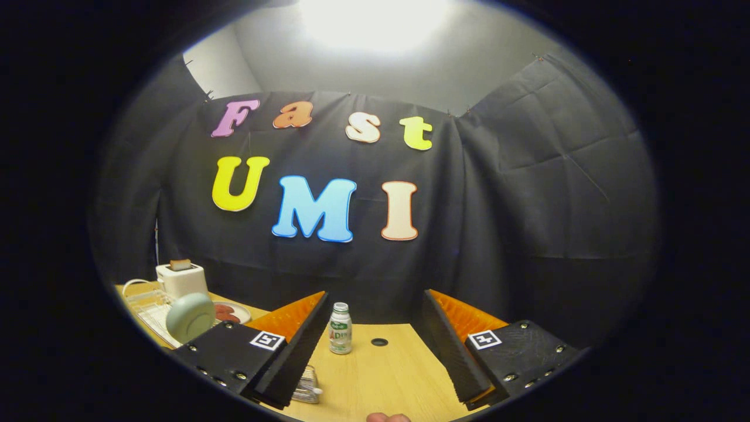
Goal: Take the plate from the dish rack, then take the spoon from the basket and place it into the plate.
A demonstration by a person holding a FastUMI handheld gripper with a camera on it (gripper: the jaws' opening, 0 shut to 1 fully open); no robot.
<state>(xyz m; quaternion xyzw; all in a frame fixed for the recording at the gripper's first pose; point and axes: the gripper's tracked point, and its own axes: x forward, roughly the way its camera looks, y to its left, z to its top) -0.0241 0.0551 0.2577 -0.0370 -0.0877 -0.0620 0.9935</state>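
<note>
Claw open, plate seemingly racked

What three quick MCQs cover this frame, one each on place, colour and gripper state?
1. Where does the small bottle stand?
A. On the table, ahead of and between the fingers
B. On top of the toaster
C. In the dish rack

2. What colour is the toaster?
A. Red
B. White
C. Black

3. How is the gripper?
A. Shut on the bottle
B. Shut on the plate
C. Open, holding nothing

Key: 1 A, the bottle stands upright on the wood beyond the fingertips. 2 B, its body is white, with toast on top. 3 C, the fingers stand wide apart with bare table between them; the pale green plate sits upright in the dish rack.
</note>
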